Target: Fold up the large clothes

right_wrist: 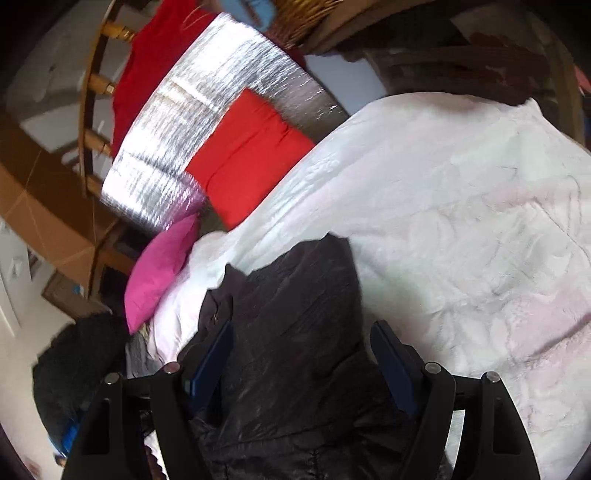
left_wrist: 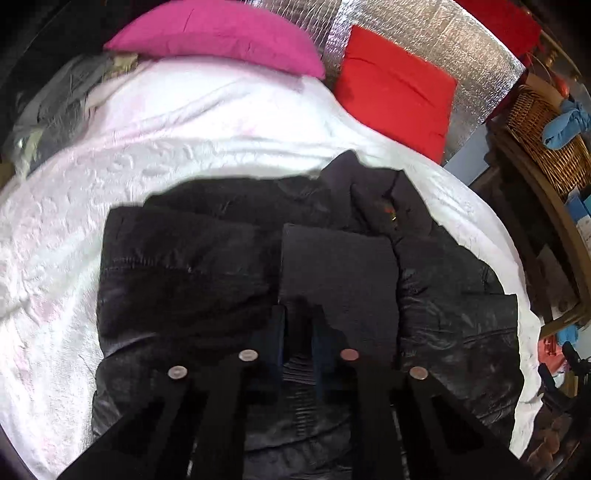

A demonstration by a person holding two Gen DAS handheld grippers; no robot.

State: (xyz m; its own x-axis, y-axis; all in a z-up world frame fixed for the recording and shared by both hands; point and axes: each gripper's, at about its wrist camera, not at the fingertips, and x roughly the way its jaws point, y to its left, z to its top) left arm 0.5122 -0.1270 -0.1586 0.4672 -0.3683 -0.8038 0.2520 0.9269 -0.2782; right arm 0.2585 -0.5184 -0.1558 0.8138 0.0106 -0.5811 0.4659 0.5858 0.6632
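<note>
Wicker basket (left_wrist: 546, 129) sits far off to the right of the left tongs (left_wrist: 299, 328), on a wooden shelf, with a blue cloth (left_wrist: 567, 123) draped over its rim; what else it holds cannot be made out.

Beyond the left tongs, past the far edge of the white bedspread (left_wrist: 184, 147), lie a pink cushion (left_wrist: 221, 33) and a red cushion (left_wrist: 399, 92) against a silver foil panel (left_wrist: 443, 40). A heap of grey and pale clothes (left_wrist: 55, 107) lies ahead to the left.

Black jacket (left_wrist: 221, 258) lies spread on the bedspread directly under and ahead of the left tongs, shiny and quilted, partly folded with a matte dark panel on top in the middle. The left tongs' jaws are nearly closed, a narrow gap between them, right over a ribbed dark strip; whether they pinch it I cannot tell.

Right tongs (right_wrist: 301, 354) stand wide open, the jacket (right_wrist: 295, 332) bunched up between the blue-padded fingers (right_wrist: 391, 369), not clamped.
</note>
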